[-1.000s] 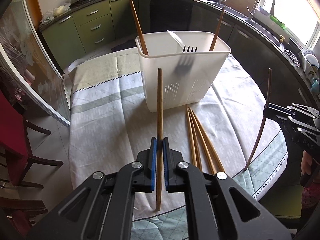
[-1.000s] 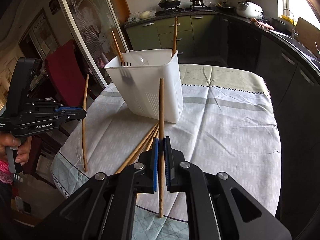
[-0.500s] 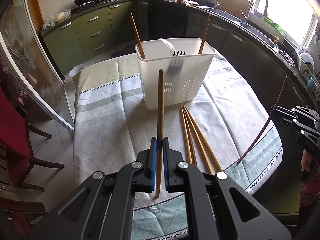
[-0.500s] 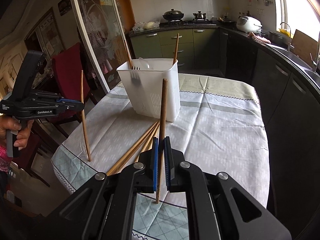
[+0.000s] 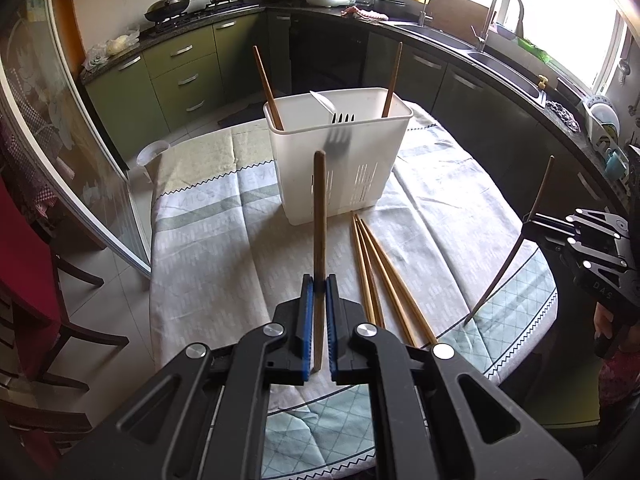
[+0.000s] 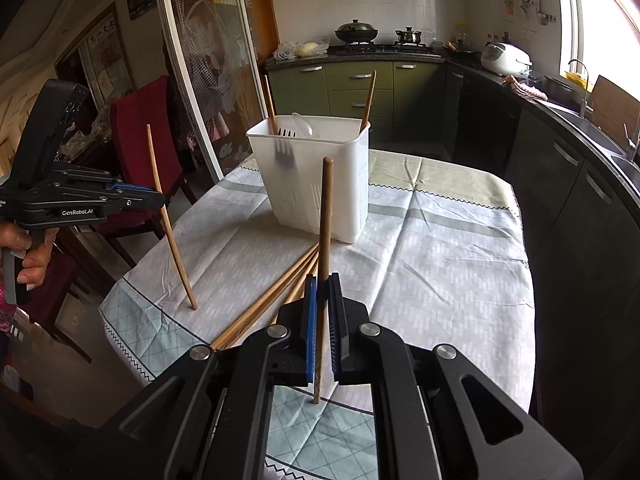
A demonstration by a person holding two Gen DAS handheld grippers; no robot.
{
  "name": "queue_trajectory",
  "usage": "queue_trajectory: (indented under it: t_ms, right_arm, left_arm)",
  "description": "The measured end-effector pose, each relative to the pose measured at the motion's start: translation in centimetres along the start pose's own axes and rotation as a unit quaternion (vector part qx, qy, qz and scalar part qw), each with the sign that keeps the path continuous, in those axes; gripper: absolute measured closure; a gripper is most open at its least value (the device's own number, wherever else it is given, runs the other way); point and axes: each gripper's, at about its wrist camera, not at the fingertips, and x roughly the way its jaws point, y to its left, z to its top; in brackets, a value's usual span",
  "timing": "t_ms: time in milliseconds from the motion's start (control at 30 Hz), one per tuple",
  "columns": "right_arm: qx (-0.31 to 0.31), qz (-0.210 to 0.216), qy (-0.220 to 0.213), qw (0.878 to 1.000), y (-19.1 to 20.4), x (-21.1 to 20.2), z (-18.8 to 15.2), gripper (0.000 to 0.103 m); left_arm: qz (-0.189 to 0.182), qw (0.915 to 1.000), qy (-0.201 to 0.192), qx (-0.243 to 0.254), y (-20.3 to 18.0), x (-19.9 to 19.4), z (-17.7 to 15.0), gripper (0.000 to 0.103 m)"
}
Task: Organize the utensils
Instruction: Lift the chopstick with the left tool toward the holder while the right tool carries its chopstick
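My left gripper (image 5: 317,280) is shut on a wooden chopstick (image 5: 319,220), held upright above the table's near edge. My right gripper (image 6: 323,280) is shut on another chopstick (image 6: 325,216), also upright. Each gripper shows in the other's view: the right gripper (image 5: 528,220) and the left gripper (image 6: 162,200). A white utensil basket (image 5: 340,168) stands mid-table with two chopsticks, a fork (image 5: 343,118) and a white spoon inside. Three loose chopsticks (image 5: 380,276) lie on the cloth in front of the basket; they also show in the right wrist view (image 6: 276,292).
The round table wears a grey and green cloth (image 5: 224,248). A red chair (image 6: 140,152) and a glass sliding door (image 5: 60,160) stand on the left side. Kitchen counters with a sink (image 5: 500,68) curve around the back and right.
Both grippers have lifted and pulled back from the basket with their chopsticks. The basket looks smaller and farther away. The loose chopsticks have not moved.
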Motion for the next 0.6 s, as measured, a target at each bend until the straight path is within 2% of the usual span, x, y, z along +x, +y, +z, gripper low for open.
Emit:
queue_trajectory:
  t_ms: [333,600]
  right_arm:
    - [0.005,0.010,0.003,1.000,-0.1,0.4,0.8,0.096]
    - [0.006,0.028,-0.042,0.999,-0.1,-1.4,5.2,0.096]
  left_arm:
    - [-0.006,0.9999,-0.008,-0.004,0.1,-0.5,0.4,0.097]
    - [-0.017,0.9994,-0.031,-0.005,-0.1,-2.3,2.6,0.097]
